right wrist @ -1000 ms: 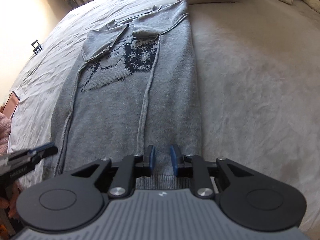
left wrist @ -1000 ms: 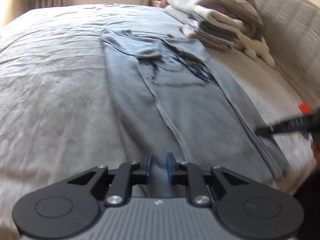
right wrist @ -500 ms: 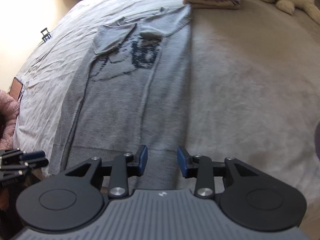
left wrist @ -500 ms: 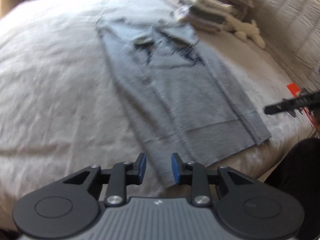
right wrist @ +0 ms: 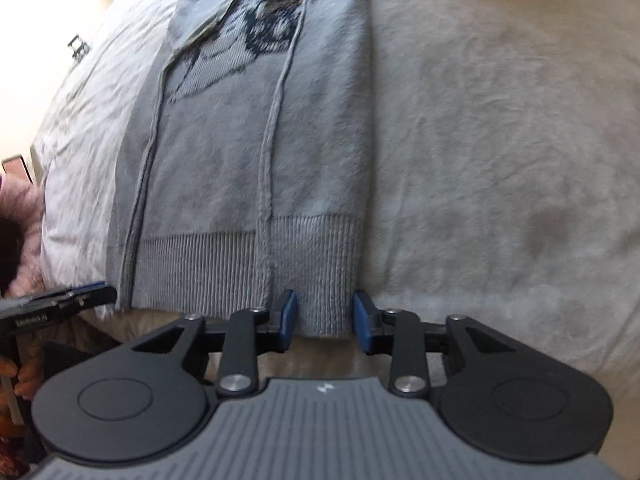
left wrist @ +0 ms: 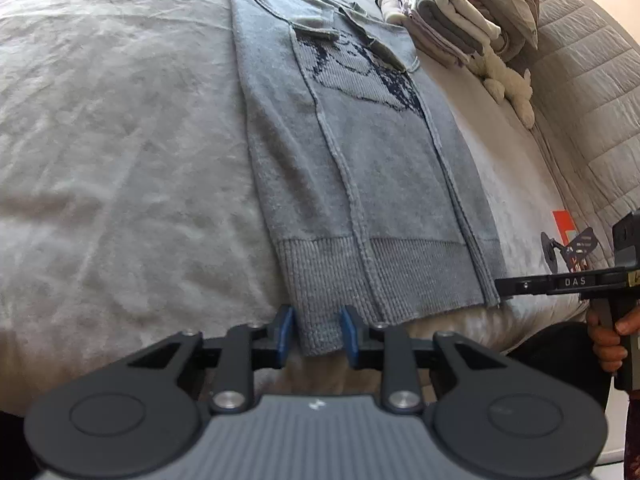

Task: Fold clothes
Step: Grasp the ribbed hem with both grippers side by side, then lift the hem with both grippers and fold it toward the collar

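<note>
A grey knit sweater (left wrist: 360,152) with a dark pattern lies flat on the bed, both sleeves folded in along its length, ribbed hem nearest me. My left gripper (left wrist: 316,334) is open, its blue pads straddling the hem's left corner. My right gripper (right wrist: 324,316) is open too, its pads either side of the hem's right corner (right wrist: 328,280). In the left wrist view the right gripper (left wrist: 560,282) shows from the side at the right edge, held by a hand. The left gripper (right wrist: 60,304) shows at the left edge of the right wrist view.
The pale grey bedspread (left wrist: 120,140) stretches around the sweater. A stack of folded clothes (left wrist: 452,20) and a white plush toy (left wrist: 508,84) lie at the far right by the quilted headboard (left wrist: 588,80). A pink fluffy thing (right wrist: 24,232) sits at the bed's left edge.
Both grippers drew back from over the sweater to its hem edge and their jaws widened. The hem corners now sit between the open pads.
</note>
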A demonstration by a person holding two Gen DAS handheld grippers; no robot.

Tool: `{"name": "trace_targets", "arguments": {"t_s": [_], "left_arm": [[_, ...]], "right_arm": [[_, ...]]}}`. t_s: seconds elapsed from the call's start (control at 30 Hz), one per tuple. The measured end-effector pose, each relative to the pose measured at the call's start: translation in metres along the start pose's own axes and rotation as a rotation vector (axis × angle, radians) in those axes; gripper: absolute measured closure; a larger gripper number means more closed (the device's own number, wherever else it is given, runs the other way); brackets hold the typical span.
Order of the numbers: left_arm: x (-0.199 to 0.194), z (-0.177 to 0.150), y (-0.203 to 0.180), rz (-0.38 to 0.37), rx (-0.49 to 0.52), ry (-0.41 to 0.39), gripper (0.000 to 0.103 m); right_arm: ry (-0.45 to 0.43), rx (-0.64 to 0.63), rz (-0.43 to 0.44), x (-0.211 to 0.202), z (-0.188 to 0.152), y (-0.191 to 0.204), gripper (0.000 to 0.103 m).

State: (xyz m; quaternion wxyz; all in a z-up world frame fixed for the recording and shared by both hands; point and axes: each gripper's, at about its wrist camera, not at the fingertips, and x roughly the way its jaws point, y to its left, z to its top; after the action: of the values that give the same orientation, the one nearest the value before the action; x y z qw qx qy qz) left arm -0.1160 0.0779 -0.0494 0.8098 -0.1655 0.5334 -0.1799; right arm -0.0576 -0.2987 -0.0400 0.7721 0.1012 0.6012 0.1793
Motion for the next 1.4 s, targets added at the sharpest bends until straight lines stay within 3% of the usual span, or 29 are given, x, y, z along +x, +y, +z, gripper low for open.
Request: {"name": "trace_targets", "arguments": {"t_s": [0.07, 0.13, 0.3, 0.53, 0.73, 1.0, 1.13, 1.2, 1.23, 1.27, 1.4], "left_arm": [[0.001, 0.000, -0.001, 0.000, 0.015, 0.008, 0.094], [0.000, 0.000, -0.004, -0.010, 0.025, 0.012, 0.096], [-0.011, 0.005, -0.008, -0.056, 0.027, -0.019, 0.097], [-0.038, 0.027, -0.006, -0.160, -0.030, -0.140, 0.097], [-0.027, 0.066, 0.004, -0.106, -0.104, -0.244, 0.097], [0.020, 0.109, 0.022, -0.016, -0.149, -0.239, 0.096], [0.022, 0.113, 0.035, -0.068, -0.199, -0.250, 0.090], [0.014, 0.112, 0.041, -0.091, -0.204, -0.294, 0.070], [0.010, 0.111, 0.044, -0.101, -0.205, -0.316, 0.066], [0.005, 0.110, 0.047, -0.106, -0.201, -0.341, 0.063], [0.000, 0.106, 0.058, -0.169, -0.183, -0.400, 0.062]], "right_arm": [[0.008, -0.009, 0.002, 0.002, 0.000, 0.002, 0.089], [0.008, -0.005, 0.010, 0.002, -0.001, 0.002, 0.092], [-0.024, 0.005, 0.035, -0.009, 0.003, 0.004, 0.093], [-0.108, 0.030, 0.108, -0.034, 0.022, 0.006, 0.093], [-0.157, 0.088, 0.131, -0.027, 0.049, -0.001, 0.093], [-0.202, 0.194, 0.131, 0.007, 0.094, -0.019, 0.093], [-0.238, 0.253, 0.174, 0.015, 0.100, -0.032, 0.088], [-0.274, 0.268, 0.226, 0.009, 0.096, -0.040, 0.085], [-0.298, 0.267, 0.248, 0.005, 0.094, -0.043, 0.077], [-0.328, 0.262, 0.257, 0.001, 0.091, -0.046, 0.062], [-0.429, 0.204, 0.290, -0.011, 0.079, -0.052, 0.057]]}}
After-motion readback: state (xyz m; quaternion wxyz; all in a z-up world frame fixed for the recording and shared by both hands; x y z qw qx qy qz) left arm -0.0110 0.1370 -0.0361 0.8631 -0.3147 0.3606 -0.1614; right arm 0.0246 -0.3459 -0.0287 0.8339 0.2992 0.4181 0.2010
